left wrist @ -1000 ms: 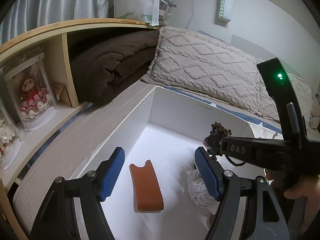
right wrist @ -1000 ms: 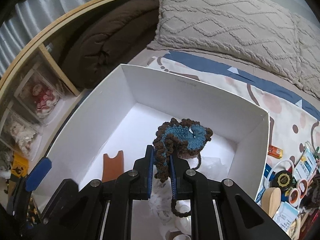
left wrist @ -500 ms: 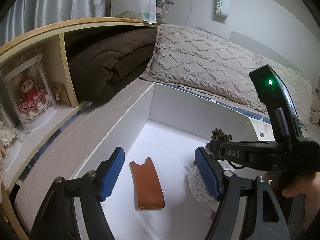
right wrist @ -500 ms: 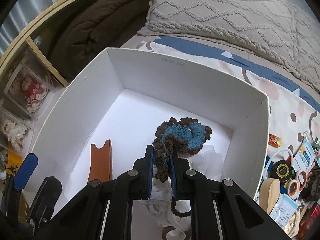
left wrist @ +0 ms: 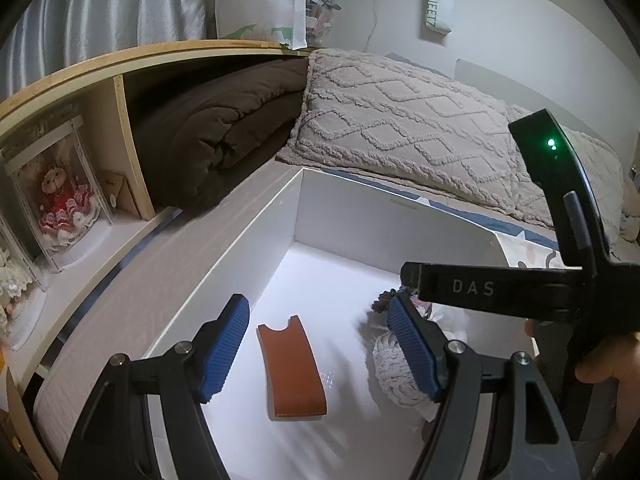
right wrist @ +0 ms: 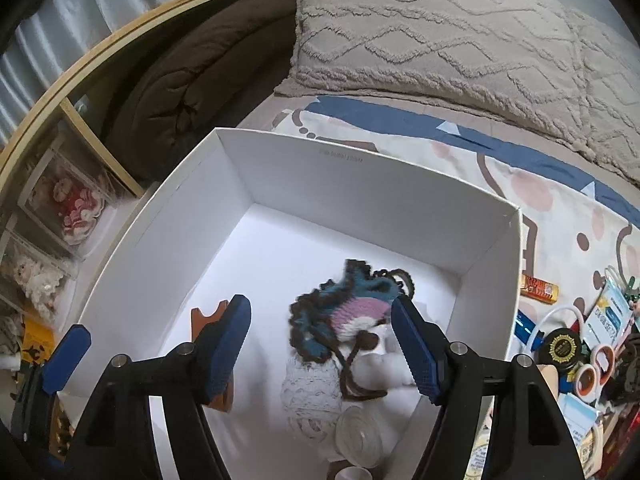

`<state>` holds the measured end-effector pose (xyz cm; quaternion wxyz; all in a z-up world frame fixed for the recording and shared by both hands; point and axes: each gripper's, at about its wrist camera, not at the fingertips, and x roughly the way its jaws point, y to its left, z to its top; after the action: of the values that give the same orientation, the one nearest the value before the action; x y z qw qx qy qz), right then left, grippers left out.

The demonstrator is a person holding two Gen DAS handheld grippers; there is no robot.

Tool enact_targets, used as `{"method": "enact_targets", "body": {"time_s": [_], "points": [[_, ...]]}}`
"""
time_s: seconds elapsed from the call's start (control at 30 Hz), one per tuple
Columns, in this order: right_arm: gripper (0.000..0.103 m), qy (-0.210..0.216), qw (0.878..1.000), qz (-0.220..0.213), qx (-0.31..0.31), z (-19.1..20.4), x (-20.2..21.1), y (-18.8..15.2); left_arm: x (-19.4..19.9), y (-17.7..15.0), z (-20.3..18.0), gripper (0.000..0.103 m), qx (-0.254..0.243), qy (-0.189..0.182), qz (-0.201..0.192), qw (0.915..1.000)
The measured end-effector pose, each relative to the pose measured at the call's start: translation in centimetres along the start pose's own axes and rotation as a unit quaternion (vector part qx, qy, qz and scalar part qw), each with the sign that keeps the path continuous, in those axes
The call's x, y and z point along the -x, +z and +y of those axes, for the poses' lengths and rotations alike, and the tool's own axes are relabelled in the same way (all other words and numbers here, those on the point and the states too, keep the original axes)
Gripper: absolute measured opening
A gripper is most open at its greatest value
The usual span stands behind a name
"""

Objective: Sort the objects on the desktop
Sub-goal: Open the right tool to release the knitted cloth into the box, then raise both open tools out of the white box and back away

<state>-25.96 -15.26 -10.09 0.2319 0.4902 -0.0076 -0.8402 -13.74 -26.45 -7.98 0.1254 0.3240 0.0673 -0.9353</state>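
A: We note the right gripper (right wrist: pixel 320 344) over the white box (right wrist: pixel 496 264), jaws just spread apart. The crocheted piece (right wrist: pixel 348 312), brown-edged with blue and pink, is blurred between the pads and touches neither; whether it has landed we cannot tell.

B: Agreed. Under it we see pale knitted items (right wrist: pixel 312 396) and a clear roll of tape (right wrist: pixel 360 432) near the box's right corner. The brown leather sleeve (left wrist: pixel 292 368) lies flat on the box floor, left of that heap and well apart from it.

A: From the left wrist view, the left gripper (left wrist: pixel 320 344) hangs over the same box, blue pads apart, nothing between them but the sleeve far below. We log it as open and empty.

B: The right gripper's black body (left wrist: pixel 520 284) crosses that view on the right side, a green light on it, and a person's hand (left wrist: pixel 600 360) wraps its handle.

A: Outside the box, to its right on the patterned sheet (right wrist: pixel 552 200), we count small clutter: a black round tin (right wrist: pixel 560 346), an orange wrapped bar (right wrist: pixel 538 289), white rings (right wrist: pixel 560 320), paper packets.

B: Behind the box: a knit-textured pillow (left wrist: pixel 400 128), a folded brown blanket (left wrist: pixel 216 132) in a wooden shelf (left wrist: pixel 120 92), a boxed doll (left wrist: pixel 60 200) at left.
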Motion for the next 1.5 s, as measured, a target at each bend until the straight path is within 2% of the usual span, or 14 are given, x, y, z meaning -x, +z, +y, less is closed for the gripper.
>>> {"method": "enact_targets", "body": {"time_s": [0.33,0.4,0.43,0.53,0.6,0.7,0.93,1.17,1.5], "points": [[0.074,-0.012,1.000,0.003,0.007,0.1,0.1,-0.3,0.2,0.0,0.1,0.073,-0.006,0.002,0.003,1.0000],[0.094,-0.009,1.000,0.002,0.010,0.2,0.2,-0.3,0.2,0.0,0.2,0.073,-0.005,0.002,0.004,1.0000],[0.096,-0.008,1.000,0.001,0.013,0.2,0.3,-0.4,0.2,0.0,0.2,0.073,-0.004,0.003,0.005,1.0000],[0.097,-0.023,0.999,-0.006,0.025,0.4,0.7,-0.5,0.3,0.0,0.4,0.076,0.000,0.004,0.004,1.0000],[0.097,-0.023,0.999,-0.007,0.023,0.3,0.9,-0.5,0.5,0.1,0.6,0.093,0.004,0.008,-0.001,1.0000],[0.097,-0.026,0.999,-0.012,0.018,-0.1,1.1,-0.7,0.7,0.0,0.8,0.100,0.008,0.005,-0.008,0.9999],[0.098,-0.032,0.999,-0.021,0.013,-0.8,2.0,-0.8,1.3,0.0,1.2,0.103,0.016,0.011,-0.014,0.9997],[0.098,-0.056,0.997,-0.043,0.032,-1.1,3.0,-1.4,1.0,-0.3,1.2,0.103,0.013,0.030,-0.002,0.9995],[0.098,-0.052,0.996,-0.056,0.053,-1.9,4.6,-3.0,1.3,-0.6,0.9,0.103,0.012,0.029,-0.001,0.9995]]}}
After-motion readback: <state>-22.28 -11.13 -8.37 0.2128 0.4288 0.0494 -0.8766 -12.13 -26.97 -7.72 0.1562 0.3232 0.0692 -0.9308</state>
